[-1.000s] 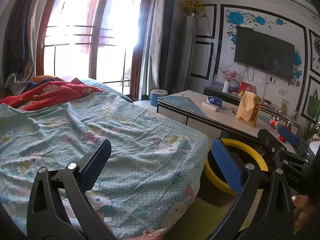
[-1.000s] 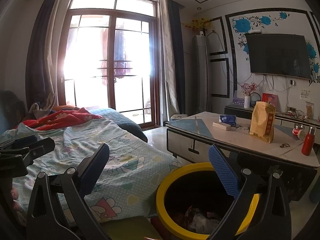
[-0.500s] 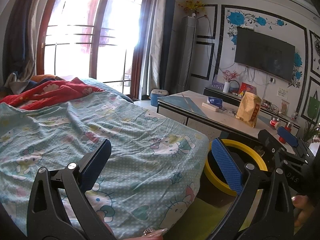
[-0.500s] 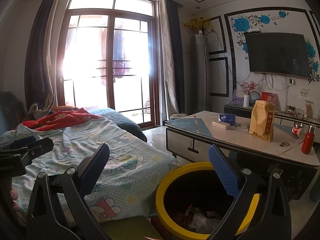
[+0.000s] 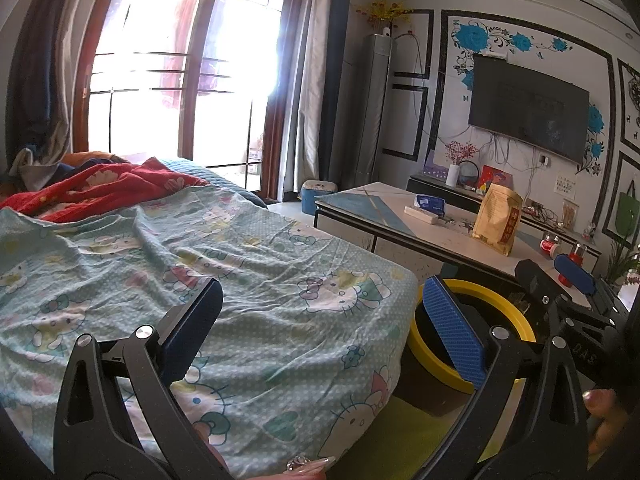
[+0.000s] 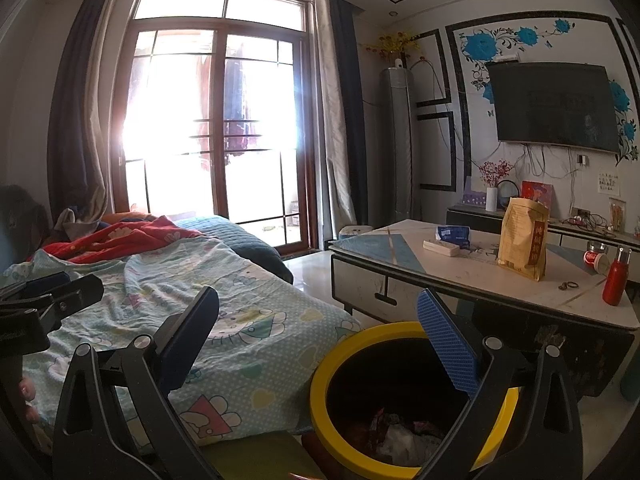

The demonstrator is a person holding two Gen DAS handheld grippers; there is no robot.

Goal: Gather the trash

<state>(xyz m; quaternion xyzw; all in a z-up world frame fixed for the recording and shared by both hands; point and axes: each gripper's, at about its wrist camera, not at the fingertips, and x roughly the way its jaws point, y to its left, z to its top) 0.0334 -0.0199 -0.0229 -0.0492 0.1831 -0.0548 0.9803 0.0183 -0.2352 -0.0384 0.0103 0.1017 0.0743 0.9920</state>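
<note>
hovering wide apart, the left tongs [image 5: 320, 320] grip nothing, poised above the bed [image 5: 240, 264] with its pale blue cartoon-cat sheet. right tongs [image 6: 316, 322] likewise spread and empty-handed, sitting just over the bin [image 6: 320, 384], a dark bucket with a yellow rim wedged between bed and tabletop [image 6: 480, 276]. down inside the bin, crumpled trash [image 6: 396, 432], white and reddish scraps at the bottom. on the tabletop: a tan snack bag [image 6: 522, 238] standing upright, a red bottle [image 6: 615, 282] near the right edge, a white box [image 6: 442, 247] beside a blue packet [image 6: 452, 233]. each view catches the other tongs at its edge.
</note>
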